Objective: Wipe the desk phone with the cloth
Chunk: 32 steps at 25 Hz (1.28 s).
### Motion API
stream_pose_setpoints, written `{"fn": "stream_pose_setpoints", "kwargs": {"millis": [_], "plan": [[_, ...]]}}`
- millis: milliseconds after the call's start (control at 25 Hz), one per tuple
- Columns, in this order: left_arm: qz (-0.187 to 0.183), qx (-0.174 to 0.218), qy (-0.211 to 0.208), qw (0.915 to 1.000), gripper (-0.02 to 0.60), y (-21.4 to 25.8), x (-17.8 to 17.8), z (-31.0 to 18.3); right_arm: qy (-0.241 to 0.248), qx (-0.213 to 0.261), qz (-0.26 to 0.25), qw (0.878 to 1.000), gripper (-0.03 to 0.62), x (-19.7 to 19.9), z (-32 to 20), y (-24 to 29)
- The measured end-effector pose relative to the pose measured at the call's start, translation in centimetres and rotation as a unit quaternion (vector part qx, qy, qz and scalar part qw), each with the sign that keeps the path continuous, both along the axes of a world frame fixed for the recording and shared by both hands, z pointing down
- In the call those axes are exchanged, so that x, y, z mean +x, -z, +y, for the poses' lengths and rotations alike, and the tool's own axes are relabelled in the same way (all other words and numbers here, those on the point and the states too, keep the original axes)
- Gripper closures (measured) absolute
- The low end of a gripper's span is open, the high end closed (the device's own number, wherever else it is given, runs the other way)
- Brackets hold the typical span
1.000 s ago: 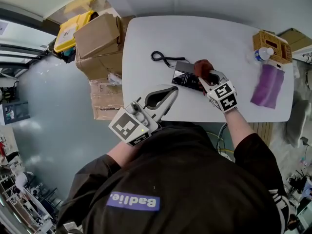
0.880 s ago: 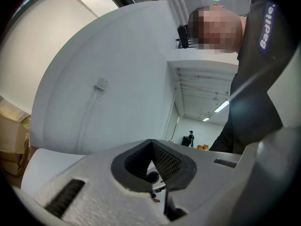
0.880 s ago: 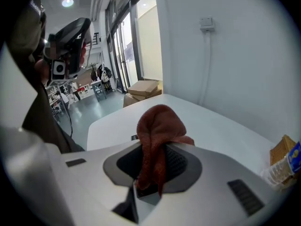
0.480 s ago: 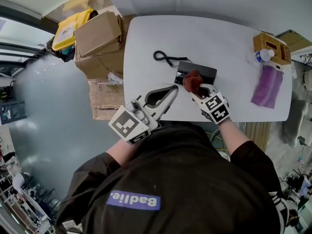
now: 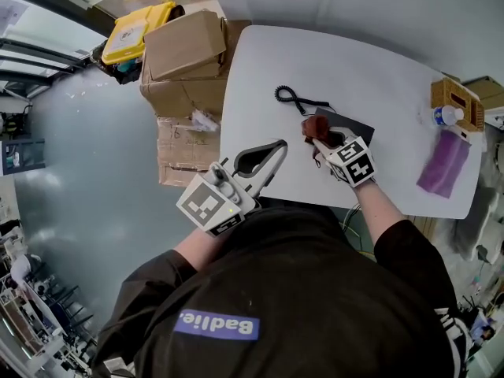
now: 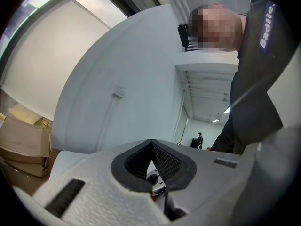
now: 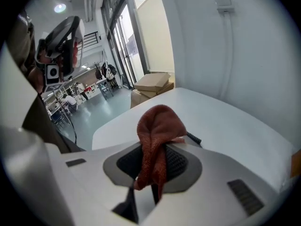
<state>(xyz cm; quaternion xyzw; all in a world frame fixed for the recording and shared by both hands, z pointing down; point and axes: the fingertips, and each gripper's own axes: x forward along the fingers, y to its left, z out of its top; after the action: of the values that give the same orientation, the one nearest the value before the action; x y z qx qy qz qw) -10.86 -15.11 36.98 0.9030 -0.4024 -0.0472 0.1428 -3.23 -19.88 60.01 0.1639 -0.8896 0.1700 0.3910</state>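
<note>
Indoors, white table (image 5: 378, 77) beside cardboard boxes (image 5: 185, 46); right gripper (image 5: 321, 138) clamping red cloth (image 7: 159, 126), left gripper (image 5: 276, 146) closed.

Print in view: little, mostly too small to read.
Purple patch (image 5: 216, 325) with white lettering on the person's black top, below the left gripper (image 5: 277, 146), upside down in head view. Scrawl on a carton (image 5: 183, 131) left of that gripper: unreadable. White label on the yellow case (image 5: 132, 31): illegible. Square markers on the left cube (image 5: 209, 205) and on the right gripper (image 5: 316, 136) cube (image 5: 356, 164).
</note>
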Motion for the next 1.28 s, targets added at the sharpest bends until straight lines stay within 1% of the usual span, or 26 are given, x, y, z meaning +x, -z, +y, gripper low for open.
{"fn": "stream_pose_setpoints", "kwargs": {"millis": [120, 320, 400, 520, 600, 760, 960, 1120, 1280], "plan": [[-0.001, -0.003, 0.018, 0.9998, 0.572, -0.2, -1.2, 0.0, -0.008, 0.005, 0.013, 1.000, 0.505, 0.5, -2.5, -0.8], [0.000, -0.004, 0.035, 0.9994, 0.572, -0.2, -2.8, 0.2, -0.035, 0.018, 0.009, 0.999, 0.505, 0.9, -5.6, 0.4], [0.006, -0.001, 0.034, 0.9994, 0.572, 0.3, -2.9, 0.4, -0.044, 0.027, 0.005, 0.999, 0.505, 1.0, -6.2, 1.4], [0.020, 0.010, 0.020, 0.9995, 0.572, 1.4, -2.7, 1.0, -0.057, 0.043, -0.005, 0.997, 0.505, 1.0, -6.0, 3.5], [0.013, 0.012, 0.008, 0.9998, 0.572, 1.7, -2.8, 1.5, -0.067, 0.052, -0.015, 0.996, 0.505, 0.7, -5.1, 5.2], [0.012, 0.024, -0.037, 0.9990, 0.572, 2.9, -2.1, 3.1, -0.089, 0.069, -0.040, 0.993, 0.505, -0.3, -1.9, 8.9], [0.017, 0.043, -0.095, 0.9944, 0.572, 3.0, -1.7, 5.5, -0.120, 0.090, -0.067, 0.986, 0.505, -1.7, 3.4, 12.7], [0.033, 0.032, -0.132, 0.9902, 0.572, 2.4, -1.4, 7.5, -0.139, 0.105, -0.087, 0.981, 0.505, -2.6, 7.5, 15.3], [0.041, 0.024, -0.153, 0.9870, 0.572, 2.1, -0.8, 9.3, -0.137, 0.121, -0.107, 0.977, 0.505, -3.0, 11.3, 17.9]]}}
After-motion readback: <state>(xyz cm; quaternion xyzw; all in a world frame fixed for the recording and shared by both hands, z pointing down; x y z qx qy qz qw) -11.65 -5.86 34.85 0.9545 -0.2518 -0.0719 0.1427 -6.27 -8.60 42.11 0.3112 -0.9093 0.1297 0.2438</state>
